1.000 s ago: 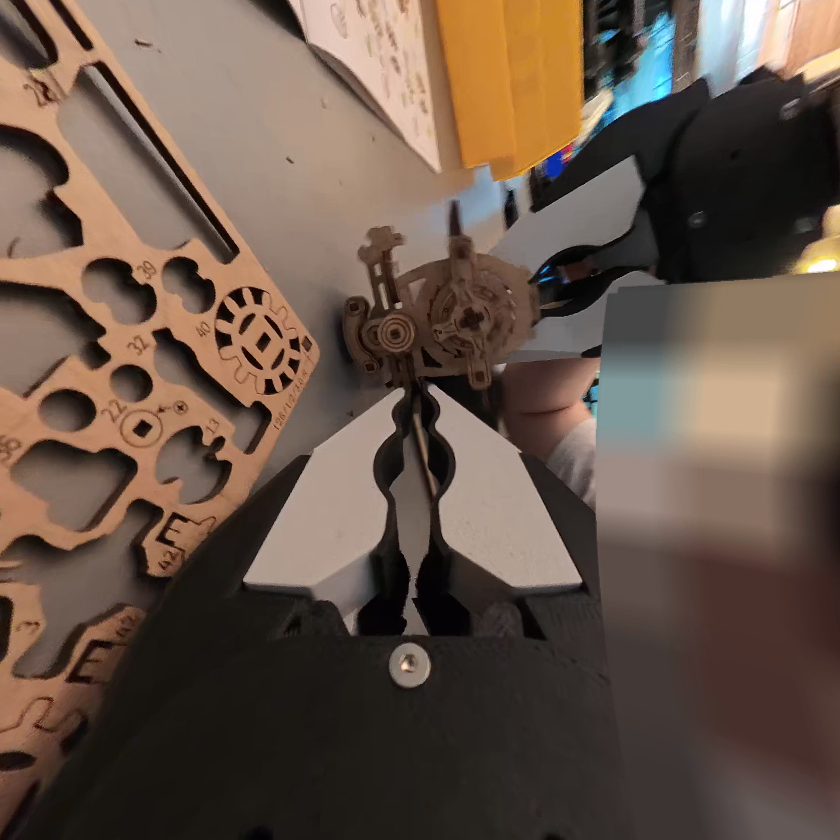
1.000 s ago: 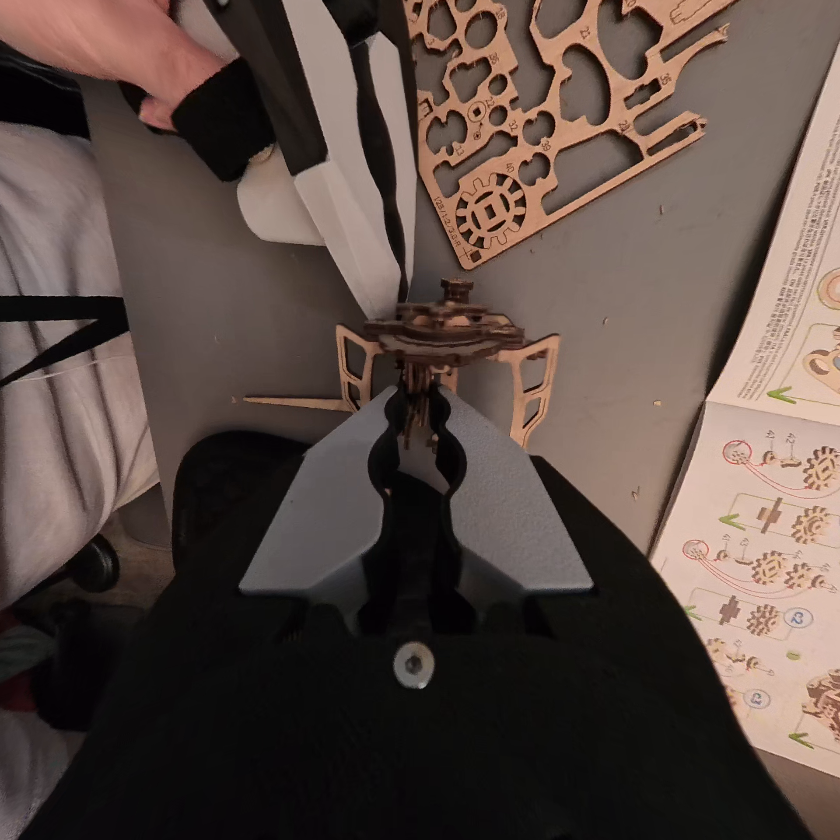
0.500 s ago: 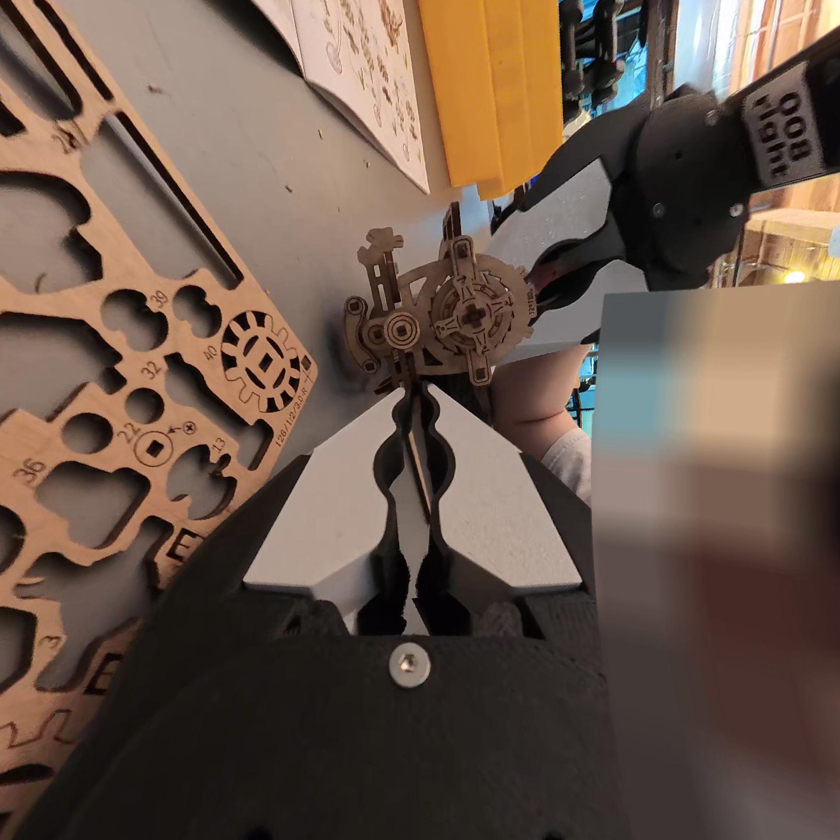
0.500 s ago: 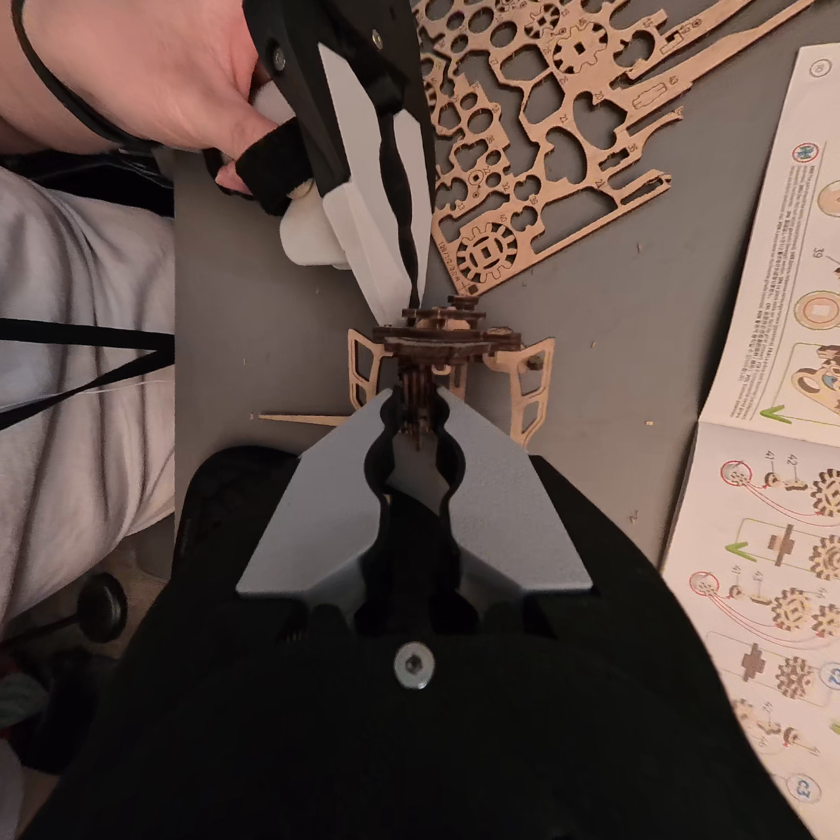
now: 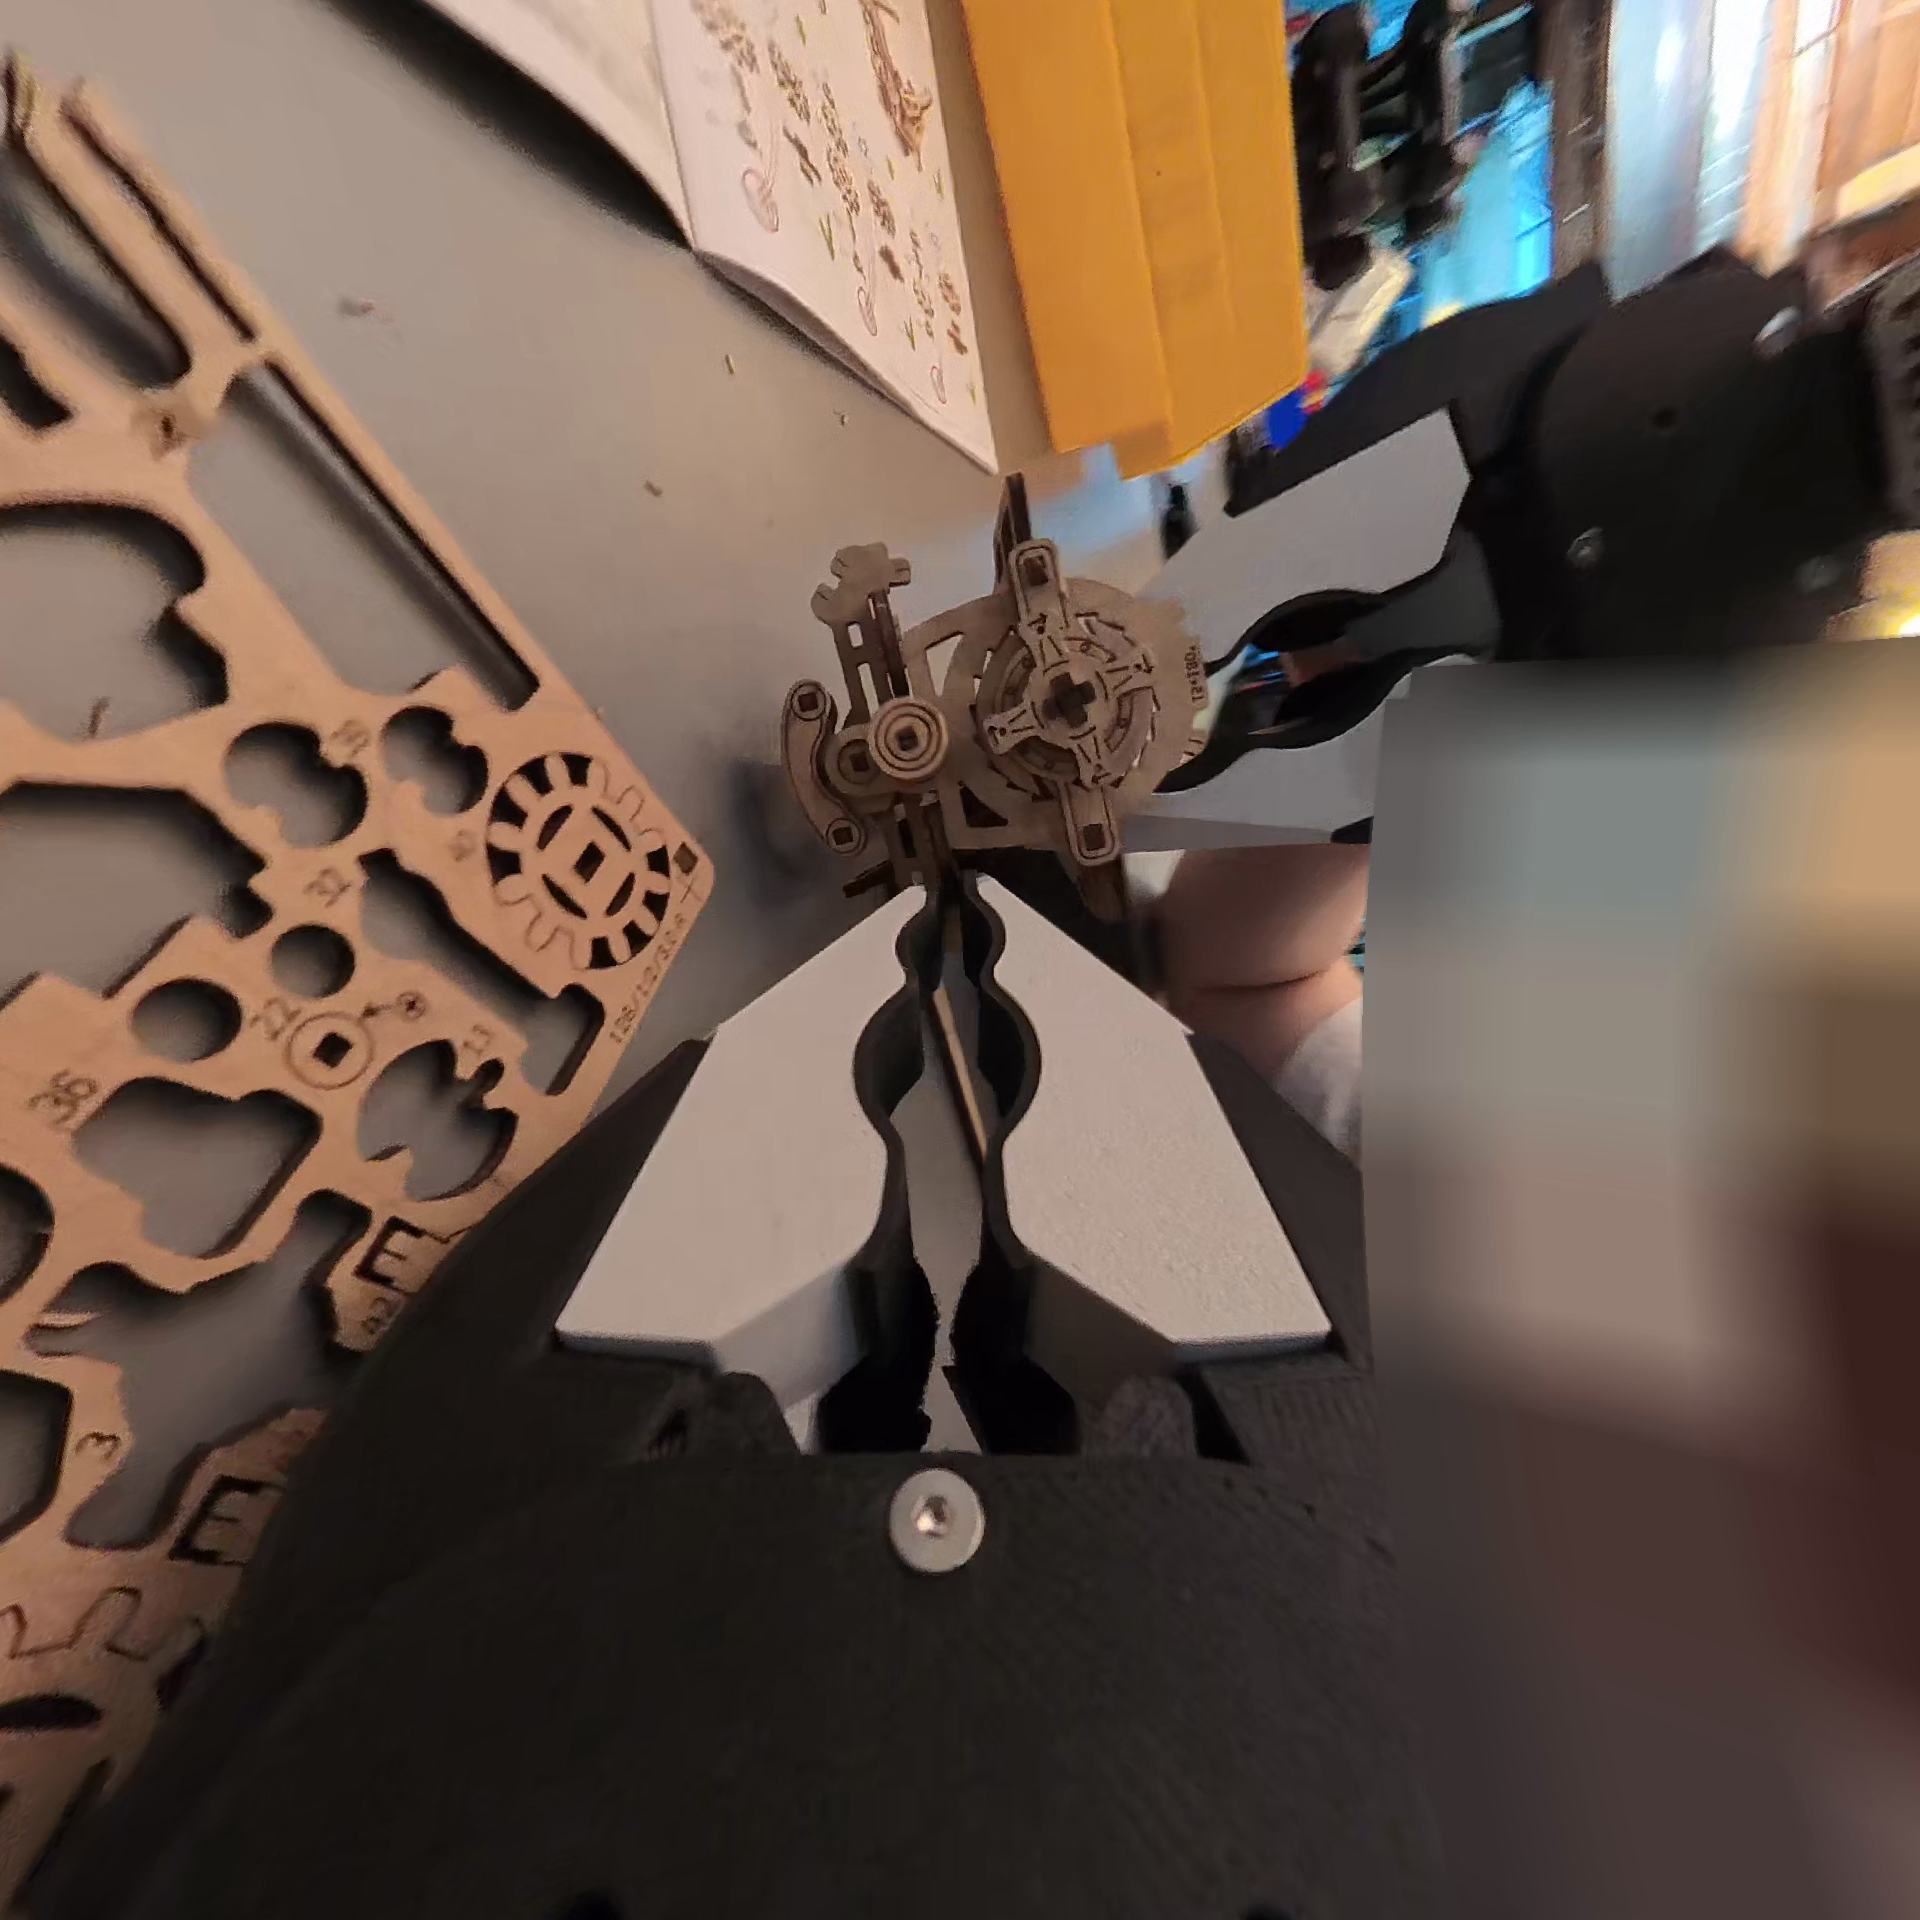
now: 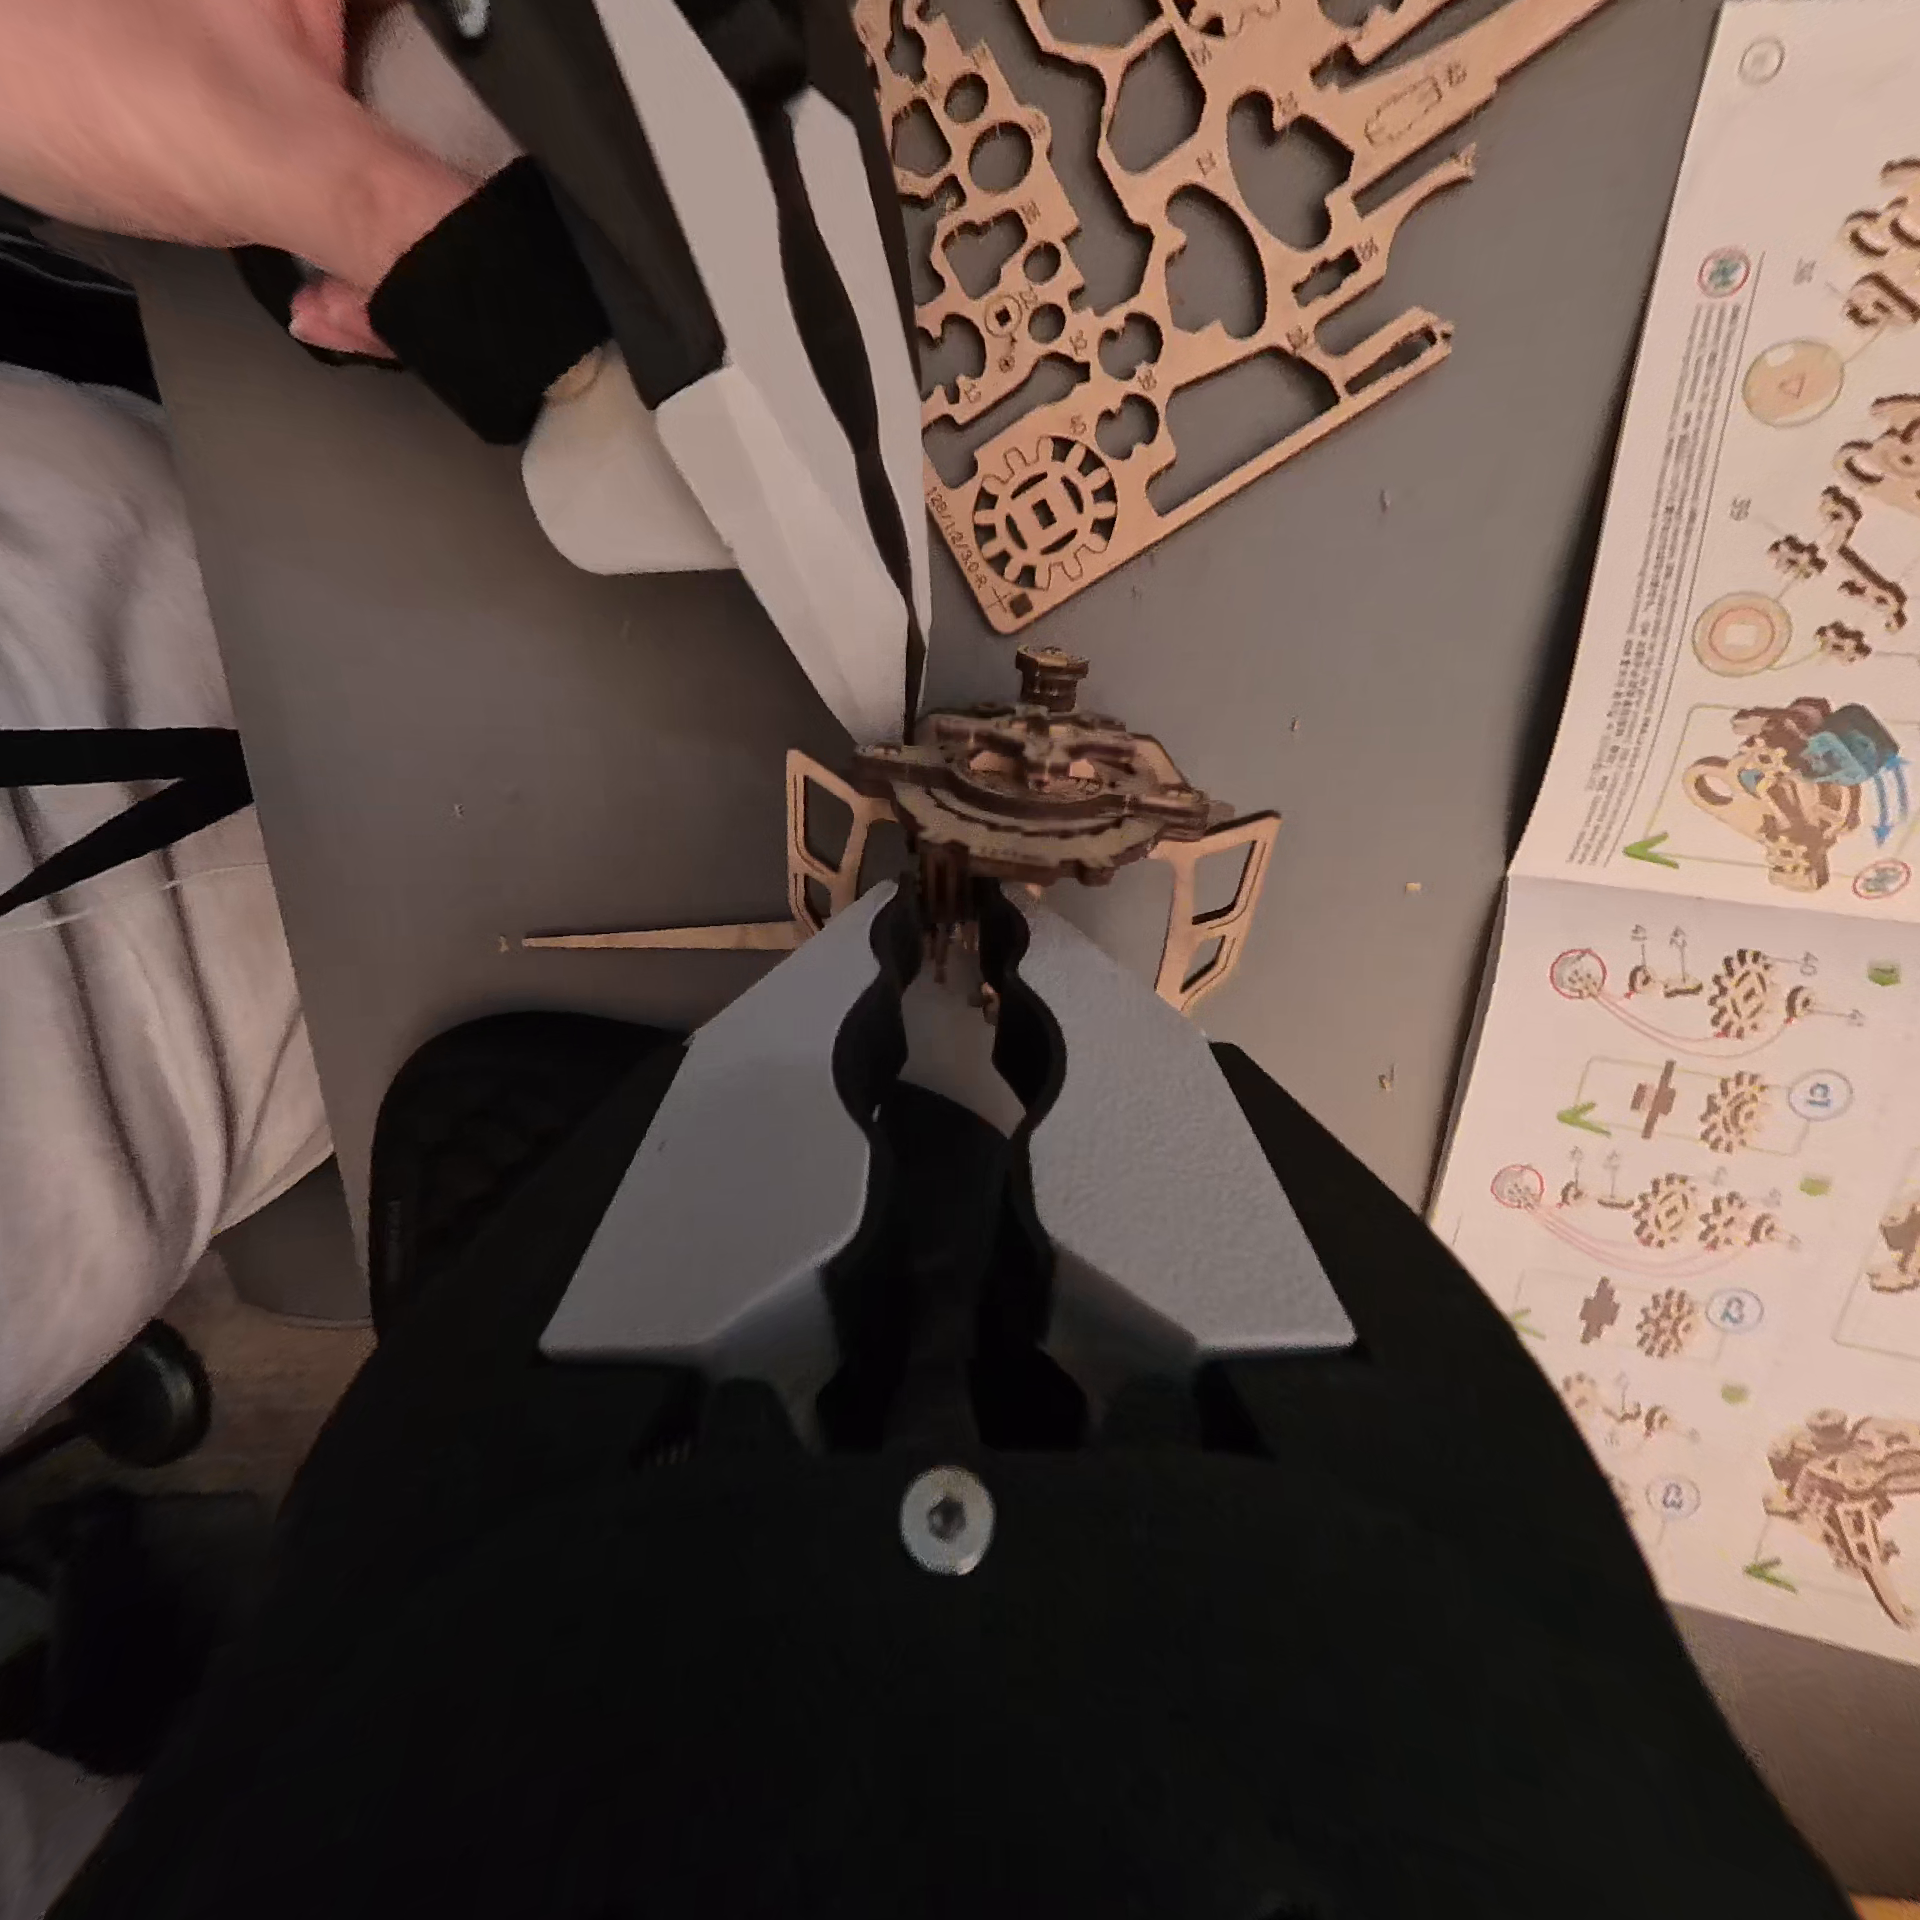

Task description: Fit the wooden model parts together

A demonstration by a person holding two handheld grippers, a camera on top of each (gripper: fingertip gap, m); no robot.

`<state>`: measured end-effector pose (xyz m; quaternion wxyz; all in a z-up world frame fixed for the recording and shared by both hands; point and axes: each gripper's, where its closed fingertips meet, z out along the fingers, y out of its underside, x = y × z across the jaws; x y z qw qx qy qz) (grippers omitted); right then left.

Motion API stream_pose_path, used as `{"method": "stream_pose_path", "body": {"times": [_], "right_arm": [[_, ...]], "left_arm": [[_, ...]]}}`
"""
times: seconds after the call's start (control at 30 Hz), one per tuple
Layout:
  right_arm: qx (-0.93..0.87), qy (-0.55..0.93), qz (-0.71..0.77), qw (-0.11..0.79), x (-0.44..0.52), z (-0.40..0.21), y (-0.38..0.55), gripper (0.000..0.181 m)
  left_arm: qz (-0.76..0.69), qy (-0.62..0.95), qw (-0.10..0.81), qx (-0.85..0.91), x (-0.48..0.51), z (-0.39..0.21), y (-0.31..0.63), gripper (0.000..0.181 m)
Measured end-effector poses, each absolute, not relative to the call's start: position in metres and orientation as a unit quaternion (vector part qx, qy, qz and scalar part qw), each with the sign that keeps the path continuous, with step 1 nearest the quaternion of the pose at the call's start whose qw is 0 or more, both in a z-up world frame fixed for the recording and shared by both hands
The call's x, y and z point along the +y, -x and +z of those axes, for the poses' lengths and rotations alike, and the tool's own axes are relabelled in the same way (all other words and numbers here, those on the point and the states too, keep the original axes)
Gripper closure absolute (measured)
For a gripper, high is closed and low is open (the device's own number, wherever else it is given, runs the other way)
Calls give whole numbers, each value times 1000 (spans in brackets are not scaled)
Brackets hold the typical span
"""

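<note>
Round layered wooden gear model [image 5: 1039, 727], left tongs [image 5: 943, 894] clamped on its thin flat strip, right tongs [image 6: 951, 914] gripping its slotted stem, smooth grey surface [image 6: 1351, 727] below

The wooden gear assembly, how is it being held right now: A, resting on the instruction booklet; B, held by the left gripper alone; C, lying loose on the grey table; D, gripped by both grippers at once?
D: the left gripper is shut on a thin strip of the wooden gear assembly, and the right gripper clamps its underside stem.
</note>
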<state>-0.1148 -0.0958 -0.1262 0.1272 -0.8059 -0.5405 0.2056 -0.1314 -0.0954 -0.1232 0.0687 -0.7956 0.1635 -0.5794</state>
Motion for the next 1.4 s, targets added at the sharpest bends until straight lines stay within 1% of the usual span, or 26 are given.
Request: {"method": "stream_pose_path", "body": {"times": [0.07,0.23,0.43,0.57,0.9,1.07,1.2,1.4], "right_arm": [[-536,813,197,114,-96,-126,113,170],[-523,821,196,117,-92,-125,111,170],[-546,797,205,159,-85,-123,113,170],[-530,790,238,195,-83,-123,117,170],[-520,760,259,292,-70,-119,125,171],[-494,764,275,311,-70,-120,126,171],[-454,783,297,306,-73,-121,120,171],[-460,804,234,295,-75,-122,115,171]], "left_arm": [[-557,806,84,183,-95,-122,130,180],[-506,825,121,223,-92,-119,130,180],[-480,831,143,244,-86,-116,132,180],[-490,829,142,232,-81,-119,132,180],[-505,821,144,223,-73,-120,136,180],[-517,816,134,223,-73,-121,137,180],[-528,808,121,231,-77,-121,132,180],[-524,807,117,247,-79,-123,128,181]]}}
